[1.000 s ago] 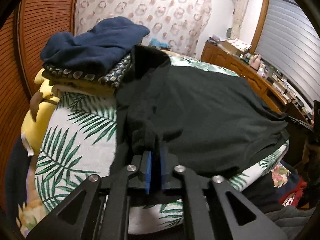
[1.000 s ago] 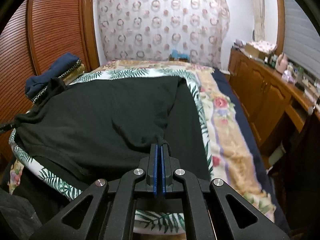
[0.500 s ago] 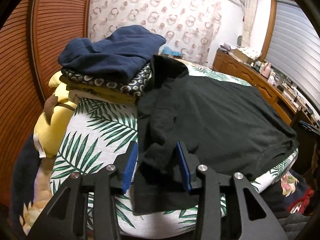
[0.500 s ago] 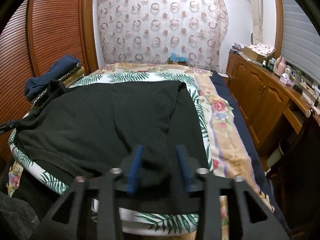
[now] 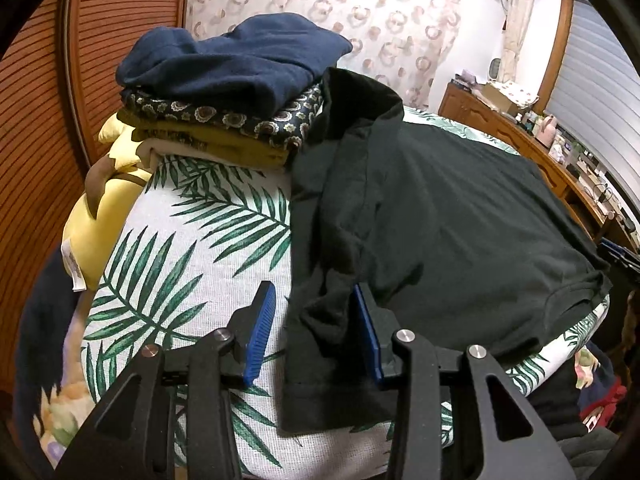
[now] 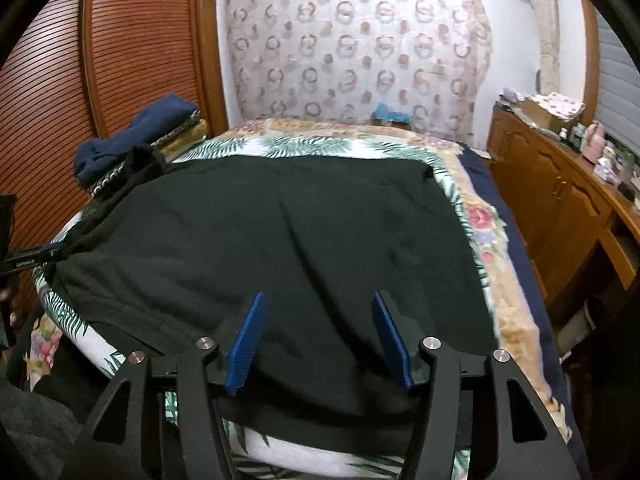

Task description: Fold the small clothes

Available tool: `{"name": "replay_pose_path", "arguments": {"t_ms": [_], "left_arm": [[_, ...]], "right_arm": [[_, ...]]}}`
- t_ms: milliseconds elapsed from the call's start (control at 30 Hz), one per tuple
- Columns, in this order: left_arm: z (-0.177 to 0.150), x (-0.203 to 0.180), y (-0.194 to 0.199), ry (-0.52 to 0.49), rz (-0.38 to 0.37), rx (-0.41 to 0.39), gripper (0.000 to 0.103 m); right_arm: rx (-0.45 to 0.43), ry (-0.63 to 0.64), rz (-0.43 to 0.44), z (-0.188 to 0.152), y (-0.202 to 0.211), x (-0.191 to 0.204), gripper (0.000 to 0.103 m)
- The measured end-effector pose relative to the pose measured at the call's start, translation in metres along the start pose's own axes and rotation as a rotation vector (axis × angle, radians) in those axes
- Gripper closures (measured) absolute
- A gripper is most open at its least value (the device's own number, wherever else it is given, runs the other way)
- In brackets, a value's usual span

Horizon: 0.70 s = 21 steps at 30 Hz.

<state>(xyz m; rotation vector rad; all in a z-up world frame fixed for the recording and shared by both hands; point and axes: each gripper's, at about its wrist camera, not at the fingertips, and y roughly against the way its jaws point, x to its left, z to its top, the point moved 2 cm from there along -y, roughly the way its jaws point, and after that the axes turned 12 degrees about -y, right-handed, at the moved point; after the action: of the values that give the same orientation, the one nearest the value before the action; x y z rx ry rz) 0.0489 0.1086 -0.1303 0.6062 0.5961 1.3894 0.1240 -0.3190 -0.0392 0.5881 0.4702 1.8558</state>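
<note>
A black shirt (image 5: 448, 216) lies spread flat on the leaf-print bedspread (image 5: 200, 248). It also shows in the right wrist view (image 6: 280, 232). My left gripper (image 5: 314, 312) is open, its blue pads either side of the shirt's rumpled left edge near the hem. My right gripper (image 6: 320, 316) is open just above the shirt's near right part, holding nothing. The shirt's far left sleeve rests against the clothes pile.
A pile of folded clothes (image 5: 224, 92) topped by a navy garment stands at the bed's far left, seen too in the right wrist view (image 6: 136, 140). A yellow cushion (image 5: 104, 208) lies beside it. A wooden sideboard (image 6: 560, 200) runs along the right. Slatted wardrobe doors (image 6: 60, 92) stand left.
Both grippers were shut on the shirt's edge a second ago. They have opened, let the cloth drop flat, and drawn back a little.
</note>
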Motion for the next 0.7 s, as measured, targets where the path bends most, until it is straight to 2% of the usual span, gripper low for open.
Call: {"name": "replay_pose_path", "arguments": {"t_ms": [67,100,133,233,367,500,700], "left_arm": [[0.0,-0.001,-0.001,-0.015,-0.02,-0.004,0.077],[0.0,-0.002,-0.001,-0.019,-0.03,-0.002,0.089],[0.0,-0.002,-0.002,-0.018,-0.049,-0.002,0.093],[0.004,-0.005,0.002,-0.005,-0.089,-0.017,0.094],[0.024,-0.023,0.02,-0.03,-0.167,-0.087,0.094],[0.055,-0.053,0.035,-0.083,-0.239,-0.152,0.094],[0.106,-0.113,0.035,-0.189,-0.363,-0.194,0.095]], "right_arm": [[0.014,-0.002,0.0,-0.001,-0.006,-0.001,0.044],[0.018,-0.004,0.001,-0.001,-0.007,-0.001,0.044],[0.021,-0.006,0.002,-0.001,-0.007,-0.002,0.044],[0.03,-0.017,0.011,0.001,-0.007,-0.008,0.044],[0.038,-0.032,-0.005,0.002,-0.007,-0.021,0.044],[0.034,-0.062,-0.029,0.003,-0.006,-0.038,0.044],[0.018,-0.122,-0.048,0.003,0.002,-0.057,0.044]]}}
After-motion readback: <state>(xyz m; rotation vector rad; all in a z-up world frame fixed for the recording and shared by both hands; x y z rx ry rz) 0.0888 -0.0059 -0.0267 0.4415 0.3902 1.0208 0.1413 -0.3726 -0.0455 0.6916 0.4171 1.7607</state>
